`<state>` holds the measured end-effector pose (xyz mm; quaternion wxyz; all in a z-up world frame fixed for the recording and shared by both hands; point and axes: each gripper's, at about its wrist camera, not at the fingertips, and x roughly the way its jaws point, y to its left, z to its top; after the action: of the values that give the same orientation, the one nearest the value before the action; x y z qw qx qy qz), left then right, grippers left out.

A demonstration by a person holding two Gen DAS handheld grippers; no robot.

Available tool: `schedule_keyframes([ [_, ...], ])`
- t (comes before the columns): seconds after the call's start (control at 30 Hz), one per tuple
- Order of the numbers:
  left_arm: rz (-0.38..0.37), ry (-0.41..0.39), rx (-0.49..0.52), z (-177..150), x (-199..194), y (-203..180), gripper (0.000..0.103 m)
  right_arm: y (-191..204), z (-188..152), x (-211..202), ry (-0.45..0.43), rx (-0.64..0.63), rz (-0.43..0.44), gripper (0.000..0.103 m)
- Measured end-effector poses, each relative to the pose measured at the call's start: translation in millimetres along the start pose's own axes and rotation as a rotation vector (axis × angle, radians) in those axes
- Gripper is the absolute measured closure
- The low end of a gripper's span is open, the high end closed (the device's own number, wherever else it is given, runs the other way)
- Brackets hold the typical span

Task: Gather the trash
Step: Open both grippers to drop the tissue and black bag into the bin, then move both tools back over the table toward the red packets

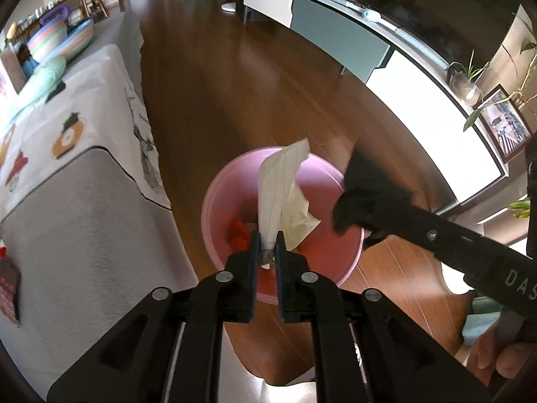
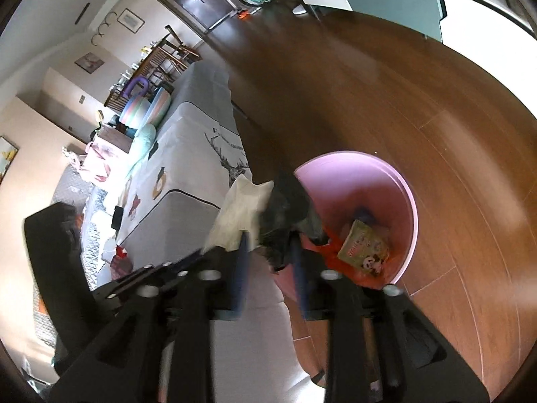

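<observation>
Both tools are hanging over the pink bin [image 1: 285, 221] as I am steering them. My left tool [image 1: 268, 245] is pinching the bottom corner of a crumpled sheet of lined paper [image 1: 282, 188], which is standing up above the bin's mouth, at twelve o'clock from the fingers. My right tool [image 2: 268, 252] is coming in from three o'clock in the left view; its fingers are closed around a wad of dark crumpled plastic [image 2: 288, 211], held over the bin's near rim, with the pale paper showing just beside it at nine o'clock.

I am judging the job as well under way but not finished. The bin is already holding some trash: a red scrap [image 1: 239, 233] and a greenish snack packet [image 2: 364, 247] are lying at the bottom. Both pieces in the tools are not yet released, so dropping them is the step in hand. More clutter seems to be sitting on the cloth-covered sofa [image 1: 84, 208] at nine o'clock, though I cannot tell what of it counts as trash.

For writing, I am reading the letters "DAS" on the right tool's arm in the left view. The snack packet is carrying red lettering and a cartoon panda-like figure, but the words are too small to read.
</observation>
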<state>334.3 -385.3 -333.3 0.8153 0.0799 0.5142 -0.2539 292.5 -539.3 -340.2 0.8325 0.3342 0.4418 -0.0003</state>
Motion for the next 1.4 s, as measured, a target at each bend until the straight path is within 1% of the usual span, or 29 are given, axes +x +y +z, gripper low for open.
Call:
schedule_keyframes([
  [0.03,0.003,-0.01,0.005,0.4,-3.6,0.2,0.076,-2.1,0.3,-1.8,-0.007,0.008,0.0,0.042],
  [0.07,0.013,-0.023,0.009,0.7,-9.4,0.5,0.057,-3.2,1.1,-3.6,-0.011,0.012,0.0,0.042],
  [0.1,0.017,-0.035,0.009,0.5,-13.9,2.3,0.051,-3.2,1.4,-5.1,-0.015,0.015,0.001,0.042],
  [0.23,0.035,-0.058,0.018,-4.0,-36.6,8.3,0.049,6.8,-1.9,-4.5,-0.012,-0.011,-0.016,0.042],
  [0.33,0.039,-0.066,0.011,-13.3,-57.9,18.4,0.048,29.6,-12.3,-6.2,-0.015,-0.075,-0.043,0.041],
  [0.43,0.052,-0.089,0.005,-29.4,-88.4,31.6,0.04,51.0,-25.5,-13.2,-0.017,-0.125,-0.043,0.04],
  [0.5,0.072,-0.108,0.0,-43.1,-113.9,43.1,0.032,72.8,-38.0,-20.8,-0.03,-0.175,-0.045,0.036],
  [0.57,0.115,-0.128,-0.008,-58.2,-137.9,56.4,0.024,101.8,-52.0,-28.9,-0.053,-0.254,-0.052,0.033],
  [0.6,0.131,-0.14,-0.018,-68.2,-153.9,64.6,0.023,115.0,-58.5,-31.7,-0.064,-0.29,-0.056,0.029],
  [0.63,0.13,-0.148,-0.027,-77.0,-167.1,72.2,0.023,134.6,-69.6,-35.9,-0.082,-0.347,-0.066,0.024],
  [0.67,0.129,-0.159,-0.045,-88.2,-184.4,82.6,0.022,147.0,-77.2,-38.6,-0.091,-0.385,-0.054,0.022],
  [0.73,0.133,-0.177,-0.06,-102.2,-206.0,96.9,0.019,175.1,-98.1,-47.7,-0.109,-0.484,-0.008,0.014],
  [0.77,0.148,-0.193,-0.058,-112.7,-223.3,106.2,0.018,193.1,-112.6,-54.9,-0.131,-0.539,-0.002,0.012],
  [0.83,0.181,-0.214,-0.059,-125.3,-244.6,118.7,0.016,216.5,-136.0,-70.4,-0.157,-0.584,0.032,0.007],
  [0.87,0.194,-0.226,-0.068,-132.3,-255.6,125.1,0.015,223.6,-143.9,-76.4,-0.164,-0.589,0.044,0.006],
  [0.97,0.191,-0.262,-0.115,-163.7,-295.5,150.1,0.015,246.5,-171.7,-101.0,-0.176,-0.598,0.071,0.005],
  [1.03,0.197,-0.284,-0.132,-182.6,-315.1,161.1,0.015,258.2,-185.9,-116.3,-0.18,-0.604,0.086,0.005],
  [1.13,0.214,-0.35,-0.144,-220.1,-352.9,177.6,0.014,277.7,-212.4,-144.1,-0.214,-0.629,0.142,0.005],
  [1.23,0.236,-0.38,-0.165,-245.5,-376.7,193.2,0.012,296.0,-237.4,-173.4,-0.282,-0.647,0.09,0.005],
  [1.27,0.224,-0.385,-0.179,-254.3,-385.5,200.7,0.012,301.2,-242.8,-179.7,-0.288,-0.646,0.091,0.005],
  [1.33,0.226,-0.41,-0.196,-265.2,-399.6,209.0,0.012,310.9,-251.6,-189.3,-0.291,-0.649,0.088,0.005],
  [1.4,0.229,-0.452,-0.212,-278.1,-416.7,218.7,0.012,322.2,-260.8,-200.6,-0.292,-0.664,0.116,0.005],
])
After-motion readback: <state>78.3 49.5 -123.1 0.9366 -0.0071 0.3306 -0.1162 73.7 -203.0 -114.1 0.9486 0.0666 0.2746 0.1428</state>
